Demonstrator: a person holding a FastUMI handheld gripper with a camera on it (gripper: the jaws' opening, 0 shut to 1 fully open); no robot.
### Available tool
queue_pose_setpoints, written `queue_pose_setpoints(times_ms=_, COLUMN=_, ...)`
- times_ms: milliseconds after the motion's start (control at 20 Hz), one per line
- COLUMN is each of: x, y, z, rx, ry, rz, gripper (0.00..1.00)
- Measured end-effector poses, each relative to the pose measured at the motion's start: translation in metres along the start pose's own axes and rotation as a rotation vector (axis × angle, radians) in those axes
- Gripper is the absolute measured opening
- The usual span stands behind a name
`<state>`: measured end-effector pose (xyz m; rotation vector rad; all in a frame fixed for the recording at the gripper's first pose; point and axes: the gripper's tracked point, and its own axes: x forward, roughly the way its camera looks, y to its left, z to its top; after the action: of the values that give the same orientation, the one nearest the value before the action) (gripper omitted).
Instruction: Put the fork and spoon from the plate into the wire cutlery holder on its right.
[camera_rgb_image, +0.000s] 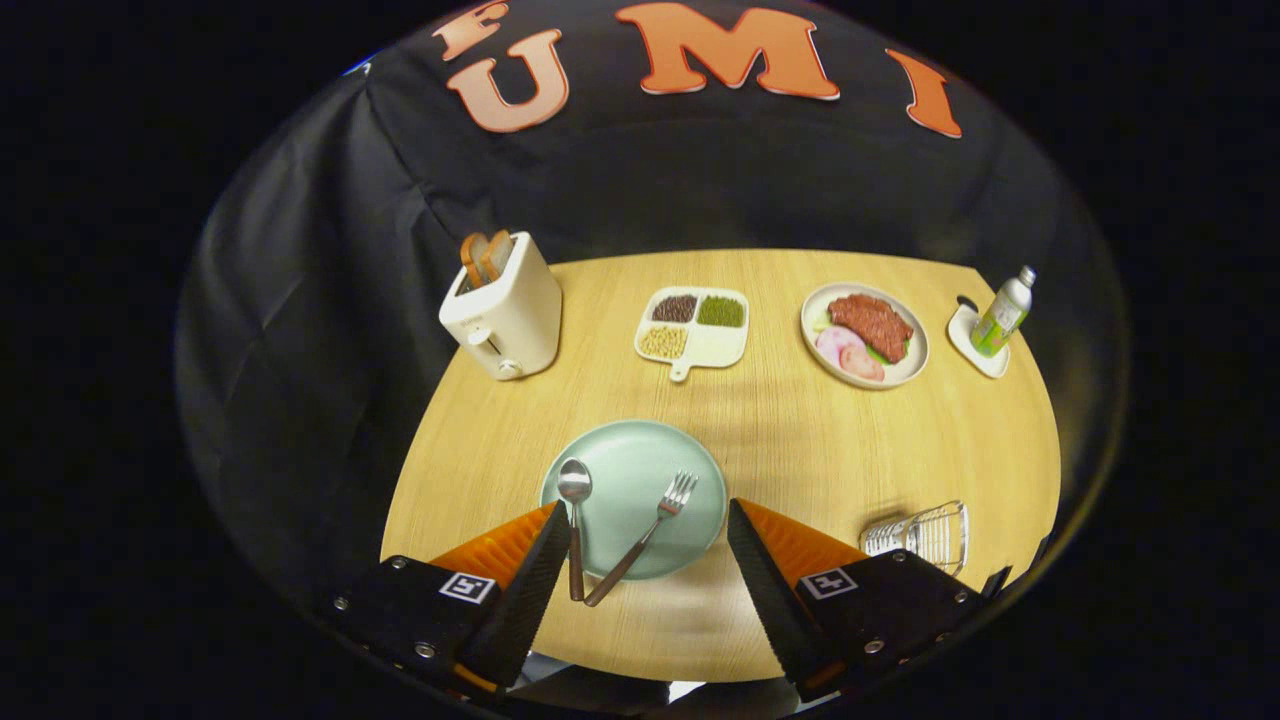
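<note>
A pale green plate lies on the wooden table just ahead of my fingers. On it rest a spoon with a brown handle, at the left, and a fork, slanting toward the right. Both handles stick out over the plate's near rim, between my fingers. My gripper is open and hovers above the near side of the plate with nothing held. The left finger's tip sits right beside the spoon handle. The wire cutlery holder stands to the right of the plate, just beyond my right finger.
A white toaster with bread slices stands at the far left. A divided tray of beans, a plate of meat and a bottle on a small white dish line the far side. The table's near edge runs under my fingers.
</note>
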<state>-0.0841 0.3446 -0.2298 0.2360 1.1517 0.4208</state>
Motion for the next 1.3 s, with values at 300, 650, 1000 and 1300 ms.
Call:
queue_pose_setpoints(times_ms=300, x=0.045, y=0.004, z=-0.04, rx=0.034, ry=0.229, rz=-0.043, gripper=0.88)
queue_pose_setpoints(times_ms=650, x=0.11, y=0.01, z=-0.079, rx=0.114, ry=0.39, rz=-0.07, gripper=0.78)
queue_pose_setpoints(times_ms=1000, x=0.143, y=0.009, z=-0.1, rx=0.118, ry=0.481, rz=-0.154, gripper=0.44)
queue_pose_setpoints(times_ms=1300, x=0.146, y=0.008, z=-0.091, rx=0.152, ry=0.433, rz=-0.141, gripper=0.05)
